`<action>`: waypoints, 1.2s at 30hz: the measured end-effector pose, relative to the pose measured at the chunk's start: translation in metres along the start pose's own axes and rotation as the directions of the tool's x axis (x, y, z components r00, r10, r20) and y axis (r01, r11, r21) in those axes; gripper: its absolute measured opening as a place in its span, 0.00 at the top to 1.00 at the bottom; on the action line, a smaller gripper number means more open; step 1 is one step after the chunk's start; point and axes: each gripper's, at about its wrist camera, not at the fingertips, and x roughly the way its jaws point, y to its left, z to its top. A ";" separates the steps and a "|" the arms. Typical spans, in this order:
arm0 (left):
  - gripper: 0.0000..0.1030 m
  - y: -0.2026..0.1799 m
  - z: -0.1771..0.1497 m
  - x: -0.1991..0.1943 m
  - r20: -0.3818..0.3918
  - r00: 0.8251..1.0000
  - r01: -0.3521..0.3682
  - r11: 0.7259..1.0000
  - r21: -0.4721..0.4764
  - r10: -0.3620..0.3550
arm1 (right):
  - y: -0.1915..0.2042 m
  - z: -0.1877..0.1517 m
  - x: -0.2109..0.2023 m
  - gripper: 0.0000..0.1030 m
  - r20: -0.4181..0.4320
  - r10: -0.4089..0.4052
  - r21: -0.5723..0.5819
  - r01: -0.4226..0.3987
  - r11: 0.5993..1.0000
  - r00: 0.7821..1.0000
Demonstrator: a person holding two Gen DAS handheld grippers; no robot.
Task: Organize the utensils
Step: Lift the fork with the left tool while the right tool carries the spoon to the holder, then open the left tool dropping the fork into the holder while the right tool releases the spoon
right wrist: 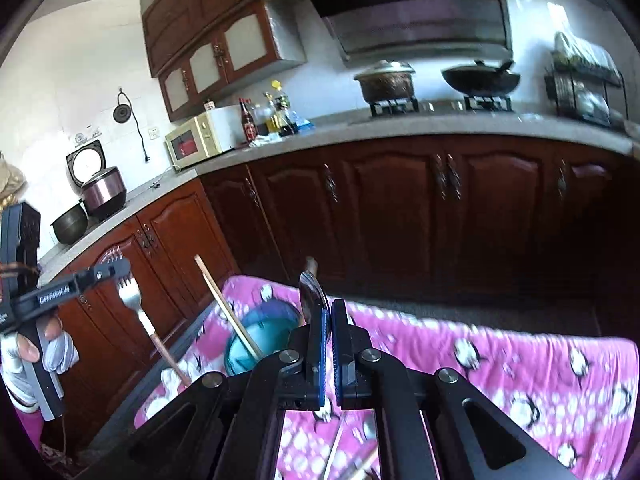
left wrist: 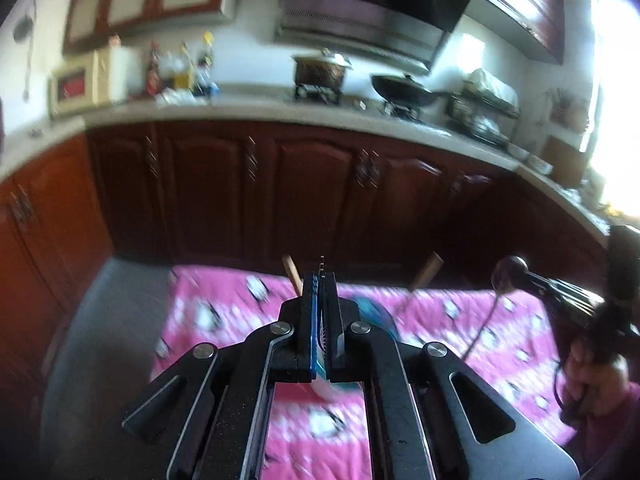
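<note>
My left gripper is shut on a metal fork; from the right wrist view the fork stands tines up with a wooden handle below the left gripper. My right gripper is shut on a metal spoon, bowl up; it also shows in the left wrist view. A teal holder on the pink penguin cloth carries chopsticks and wooden handles.
Dark wooden cabinets and a counter with a stove, pot and wok lie beyond the cloth. A microwave, bottles and a rice cooker stand at left. More utensils lie on the cloth under my right gripper.
</note>
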 end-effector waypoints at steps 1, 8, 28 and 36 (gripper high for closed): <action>0.99 -0.001 0.004 0.003 0.017 1.000 -0.024 1.000 0.009 0.024 | 0.004 0.003 0.004 0.98 0.005 -0.004 -0.007 0.004 1.000 1.000; 0.99 -0.010 0.010 0.042 0.059 0.990 -0.127 0.991 0.028 0.126 | 0.039 0.024 0.041 0.98 0.059 -0.082 -0.101 0.088 0.991 0.995; 0.99 -0.030 -0.032 0.121 -0.012 0.976 -0.213 0.971 0.106 0.216 | 0.065 -0.027 0.132 0.98 -0.060 -0.162 -0.308 0.136 0.942 0.985; 0.99 -0.031 -0.043 0.130 -0.069 0.977 -0.198 0.977 0.085 0.204 | 0.053 -0.042 0.145 0.96 -0.170 -0.117 -0.274 0.067 0.959 0.979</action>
